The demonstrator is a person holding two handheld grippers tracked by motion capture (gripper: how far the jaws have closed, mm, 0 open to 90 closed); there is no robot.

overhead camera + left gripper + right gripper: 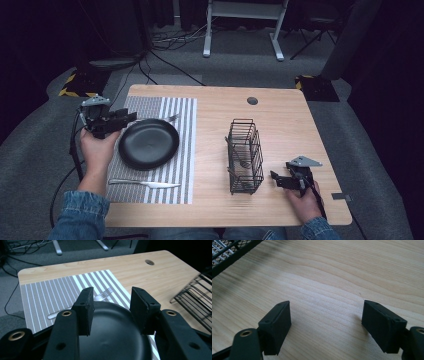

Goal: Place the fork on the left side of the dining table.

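The wire basket [245, 156] stands just left of the right tongs [278, 180] and holds 1 piece of cutlery (possibly more; the wires hide it). The black plate [148, 143] carries nothing. The left tongs [126, 118] hover above the plate's near rim, half spread, pinching nothing. A fork [103, 294] lies beyond them, a knife [145, 183] behind. The right tongs, spread wide, hold nothing, low over bare bench [337, 277].

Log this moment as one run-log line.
left gripper: open, above round black plate | right gripper: open, empty, beside black wire basket
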